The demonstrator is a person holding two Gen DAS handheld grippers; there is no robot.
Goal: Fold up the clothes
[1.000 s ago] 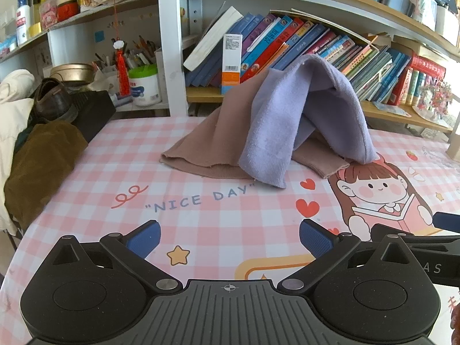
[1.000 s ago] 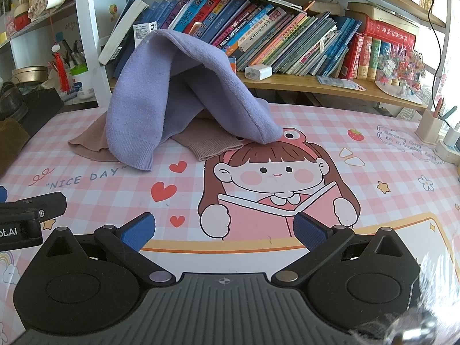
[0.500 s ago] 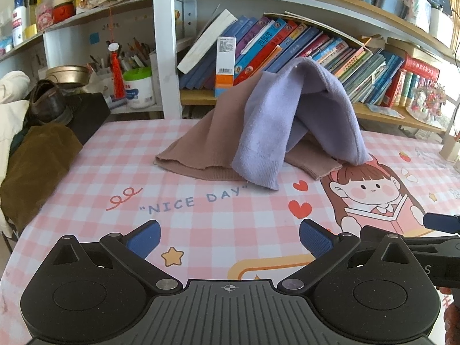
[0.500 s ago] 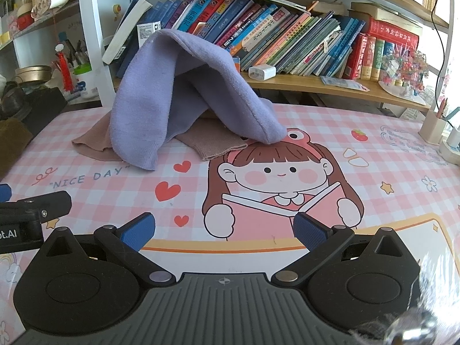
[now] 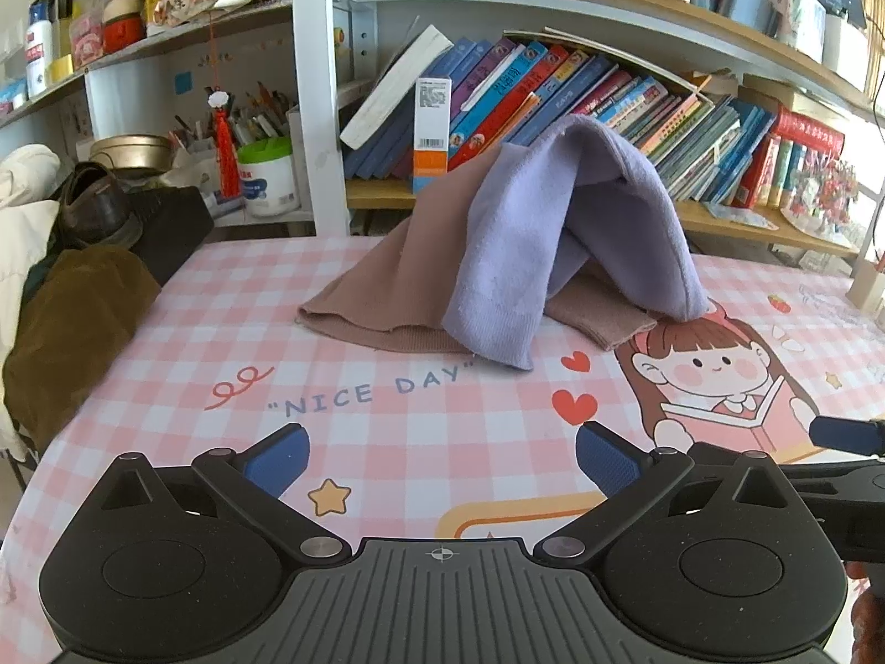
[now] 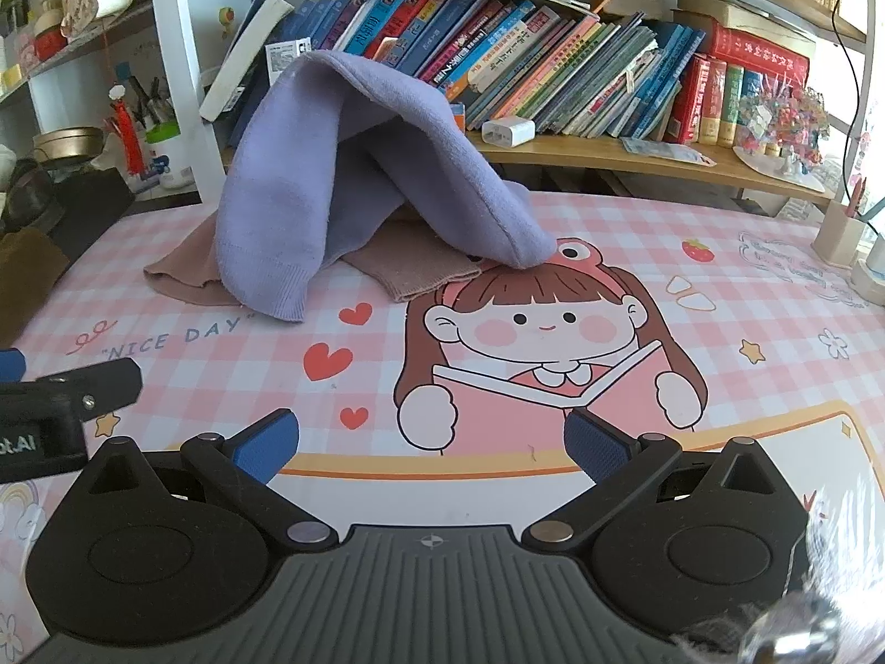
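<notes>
A lavender knit garment (image 5: 558, 232) is draped in a peak over a dusty-pink knit garment (image 5: 387, 288) at the back of the table, against the bookshelf. Both also show in the right wrist view, lavender garment (image 6: 310, 177) over pink garment (image 6: 409, 271). My left gripper (image 5: 441, 456) is open and empty, low over the pink checked tablecloth (image 5: 387, 415), well short of the clothes. My right gripper (image 6: 430, 445) is open and empty, to the right of the left one, over the cartoon girl print (image 6: 531, 343).
A bookshelf with leaning books (image 6: 553, 72) stands right behind the clothes. A brown garment (image 5: 72, 332), a shoe (image 5: 94, 205) and a white coat (image 5: 22, 205) pile at the table's left edge. A pen cup (image 6: 841, 232) stands at the far right.
Both grippers have pulled back slightly and shifted a little; the clothes look a touch farther and more centred. The garments have not moved. Both jaws stay open.
</notes>
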